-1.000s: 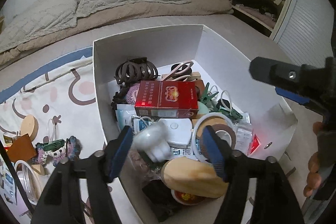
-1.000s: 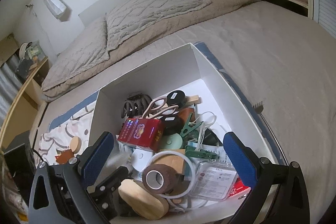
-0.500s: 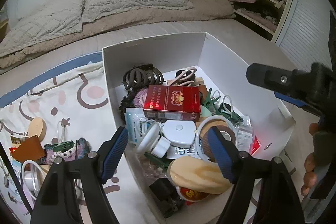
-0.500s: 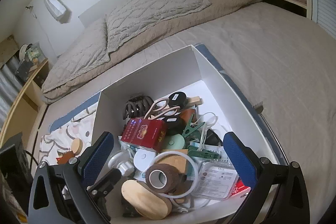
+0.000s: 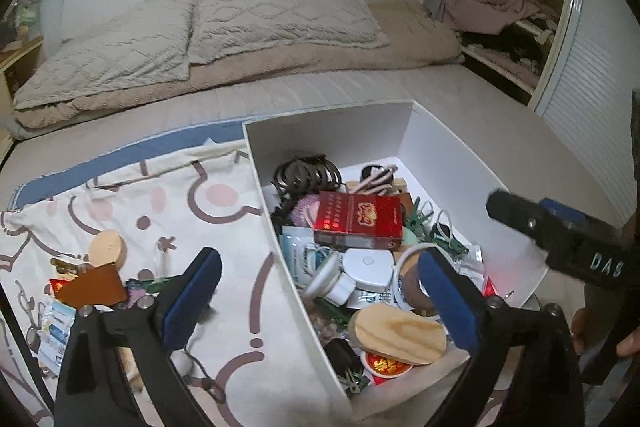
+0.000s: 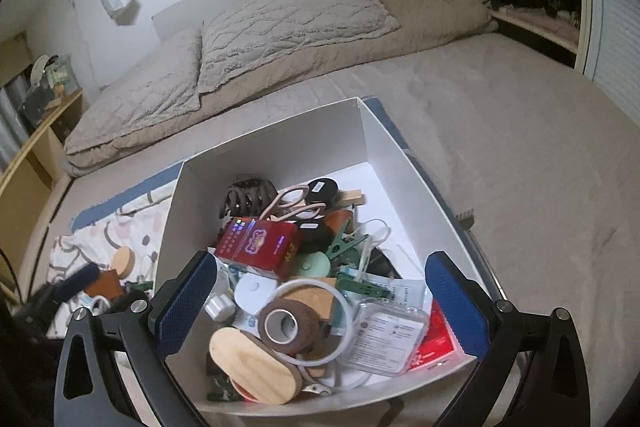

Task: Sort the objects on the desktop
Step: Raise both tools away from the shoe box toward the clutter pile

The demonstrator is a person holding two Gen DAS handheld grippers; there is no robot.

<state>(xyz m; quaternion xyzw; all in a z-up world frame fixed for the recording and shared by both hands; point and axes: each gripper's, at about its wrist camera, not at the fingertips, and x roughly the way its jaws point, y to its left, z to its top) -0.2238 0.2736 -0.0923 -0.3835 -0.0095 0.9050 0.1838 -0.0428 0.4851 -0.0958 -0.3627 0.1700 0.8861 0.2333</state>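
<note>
Left wrist view: left gripper (image 5: 320, 291) jaws spread, empty, straddling box (image 5: 280, 227) wall; right gripper (image 6: 320, 303) jaws spread, empty; descent risks striking wall, tipping box

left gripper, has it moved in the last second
Yes. The left gripper has shifted left: its left finger now hangs outside the white cardboard box, over the patterned cloth.

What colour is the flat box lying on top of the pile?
Red, with gold markings on the box; clearest in the left wrist view.
</note>
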